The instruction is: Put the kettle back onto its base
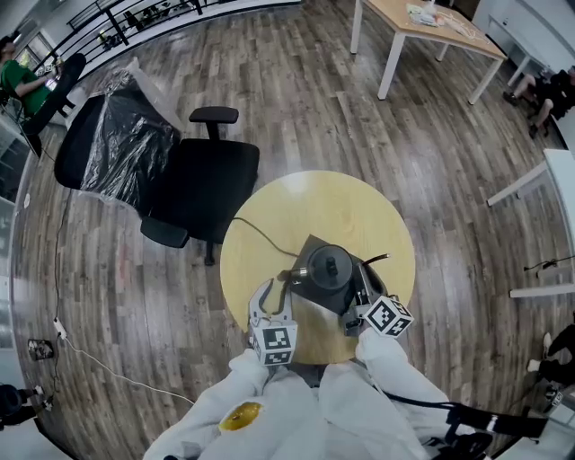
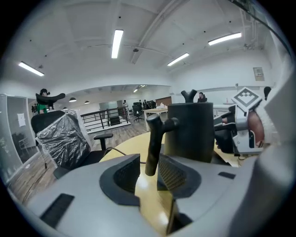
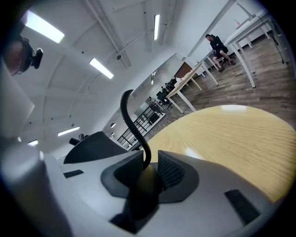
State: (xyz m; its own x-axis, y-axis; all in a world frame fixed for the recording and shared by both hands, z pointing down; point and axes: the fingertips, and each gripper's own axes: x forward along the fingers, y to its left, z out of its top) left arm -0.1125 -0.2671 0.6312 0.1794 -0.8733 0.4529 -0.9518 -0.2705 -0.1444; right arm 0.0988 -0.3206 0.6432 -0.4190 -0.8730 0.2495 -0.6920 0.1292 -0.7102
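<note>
Kettle (image 1: 329, 268) upright on round table (image 1: 269, 216), handle (image 1: 289, 275) toward left tongs (image 1: 277, 287)

We count 1 kettle (image 1: 331, 268), 1 base (image 1: 312, 244) and 1 round table (image 1: 305, 207), all at centre frame. Below them we record 2 grippers, the left gripper (image 1: 277, 286) and the right gripper (image 1: 361, 280), and 2 marker cubes, the left cube (image 1: 273, 343) and the right cube (image 1: 388, 315). At upper left we find 2 office chairs: 1 bare chair (image 1: 202, 184) and 1 plastic-wrapped chair (image 1: 117, 148). Cords number 2: 1 black cord (image 1: 260, 235) at centre and 1 pale cable (image 1: 99, 359) at lower left. At upper right we log 1 wood-topped table (image 1: 431, 27). Bystanders number 2: 1 person in green (image 1: 18, 81) at upper left and 1 seated person (image 1: 544, 90) at the right edge.
</note>
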